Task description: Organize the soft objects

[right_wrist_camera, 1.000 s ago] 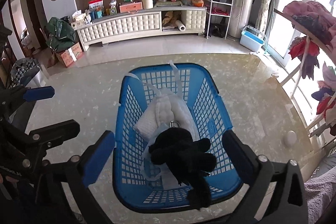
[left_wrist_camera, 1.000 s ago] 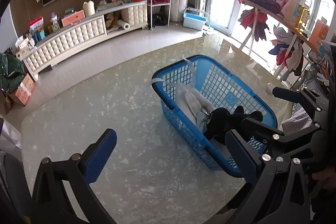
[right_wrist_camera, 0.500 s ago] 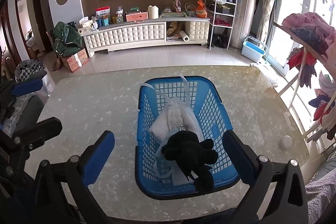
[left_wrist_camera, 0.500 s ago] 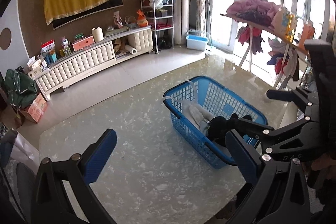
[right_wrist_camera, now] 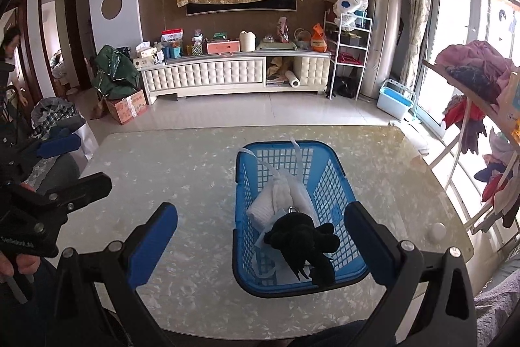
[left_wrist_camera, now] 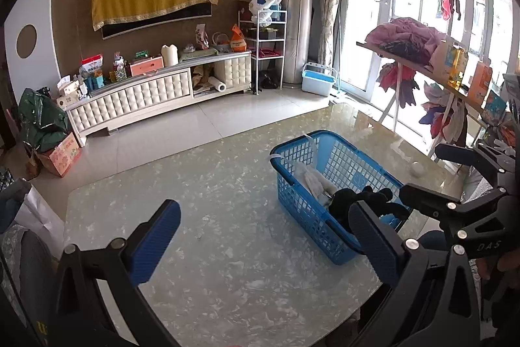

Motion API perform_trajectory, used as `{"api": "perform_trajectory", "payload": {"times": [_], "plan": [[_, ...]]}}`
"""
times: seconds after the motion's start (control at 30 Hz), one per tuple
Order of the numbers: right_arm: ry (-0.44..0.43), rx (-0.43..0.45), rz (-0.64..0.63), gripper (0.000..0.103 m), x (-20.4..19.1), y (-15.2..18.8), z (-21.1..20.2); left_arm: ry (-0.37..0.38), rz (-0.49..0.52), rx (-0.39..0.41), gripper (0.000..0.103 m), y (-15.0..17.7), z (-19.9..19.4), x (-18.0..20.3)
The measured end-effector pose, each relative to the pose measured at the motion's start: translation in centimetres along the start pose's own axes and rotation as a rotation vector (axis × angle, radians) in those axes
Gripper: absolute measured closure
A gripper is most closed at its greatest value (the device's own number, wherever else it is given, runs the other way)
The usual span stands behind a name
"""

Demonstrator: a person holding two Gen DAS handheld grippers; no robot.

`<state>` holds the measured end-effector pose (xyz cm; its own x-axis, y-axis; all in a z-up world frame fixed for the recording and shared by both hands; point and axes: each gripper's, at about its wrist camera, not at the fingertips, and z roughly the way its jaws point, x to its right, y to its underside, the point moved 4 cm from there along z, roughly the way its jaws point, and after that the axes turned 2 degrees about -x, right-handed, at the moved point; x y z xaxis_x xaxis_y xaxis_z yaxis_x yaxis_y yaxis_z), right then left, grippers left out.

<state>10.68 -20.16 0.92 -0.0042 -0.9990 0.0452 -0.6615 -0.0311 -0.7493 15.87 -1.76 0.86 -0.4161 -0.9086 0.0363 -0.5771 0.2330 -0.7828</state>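
Observation:
A blue plastic basket (right_wrist_camera: 344, 181) stands on the marble table (right_wrist_camera: 182, 184); it also shows in the left wrist view (left_wrist_camera: 302, 213). Inside lie a black plush toy (right_wrist_camera: 305, 238), a folded white cloth (right_wrist_camera: 279, 200) and a pale blue face mask (right_wrist_camera: 265, 238). The plush (left_wrist_camera: 349, 200) and the cloth (left_wrist_camera: 313, 181) also show in the left wrist view. My right gripper (right_wrist_camera: 260, 246) is open and empty, raised near the table's front edge before the basket. My left gripper (left_wrist_camera: 263, 246) is open and empty, raised left of the basket.
A small white round object (right_wrist_camera: 437, 230) lies on the table right of the basket. A clothes rack (right_wrist_camera: 477, 93) with garments stands to the right. A white cabinet (right_wrist_camera: 227, 73) lines the far wall. A person (right_wrist_camera: 11, 44) stands in the doorway at left.
Both grippers have drawn back and up from the basket, so it looks smaller and farther. The plush, cloth and mask stay in the basket. Both stay open.

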Motion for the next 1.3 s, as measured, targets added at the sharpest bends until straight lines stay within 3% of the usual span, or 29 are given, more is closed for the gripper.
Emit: {"api": "perform_trajectory", "payload": {"times": [1.3], "plan": [[-0.029,0.028,-0.033,0.000,-1.4,0.2,-0.8,-0.022,0.023,0.036,0.000,0.0,-2.0,0.8]]}}
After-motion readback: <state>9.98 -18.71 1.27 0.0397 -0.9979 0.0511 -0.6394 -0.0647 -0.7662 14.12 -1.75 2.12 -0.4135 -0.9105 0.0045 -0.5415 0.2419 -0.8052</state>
